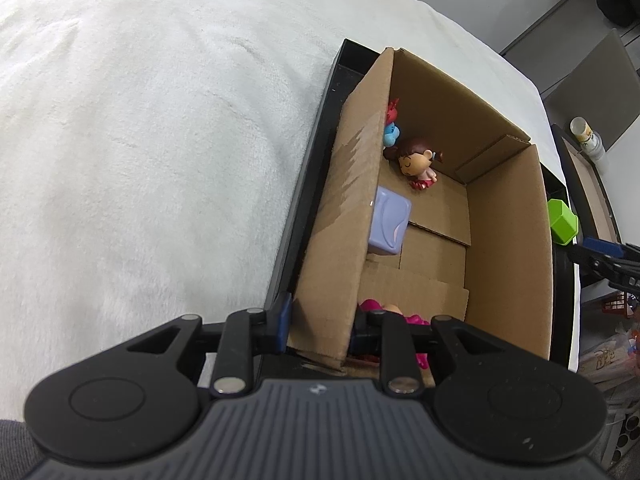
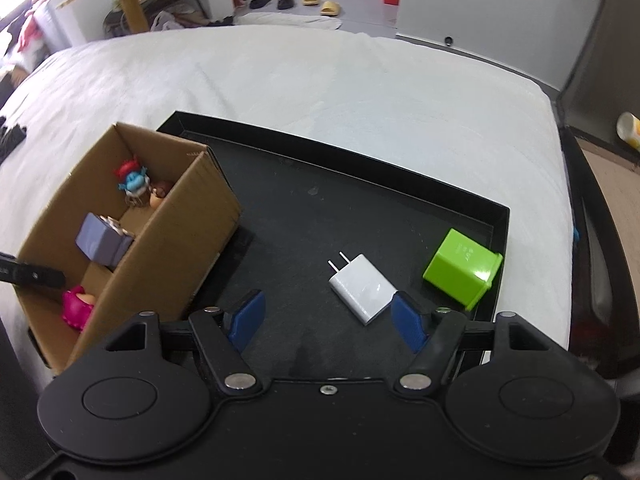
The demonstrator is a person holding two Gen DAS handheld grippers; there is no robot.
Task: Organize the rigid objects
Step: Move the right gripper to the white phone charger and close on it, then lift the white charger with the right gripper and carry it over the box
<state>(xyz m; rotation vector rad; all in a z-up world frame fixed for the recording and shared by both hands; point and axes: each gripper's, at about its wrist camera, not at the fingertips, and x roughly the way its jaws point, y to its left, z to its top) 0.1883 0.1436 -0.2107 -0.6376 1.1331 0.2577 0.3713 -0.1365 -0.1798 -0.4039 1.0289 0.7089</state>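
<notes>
bed (image 2: 320, 80), white cover: carries all. black tray (image 2: 304, 216): holds cardboard box (image 2: 192, 220) at its left, toys inside. green cube (image 2: 462, 266): tray's right corner. white charger (image 2: 366, 288): flat, just ahead of right gripper (image 2: 326, 320), fingers apart, nothing held (likely next pick; centre the fingers over its body, clear of the prongs). left gripper (image 1: 320, 328): fingers pinching the box wall.

Both grippers black with round side discs, silver pivot screws; right gripper (image 2: 326, 320) shows blue pads (image 2: 406, 320).
</notes>
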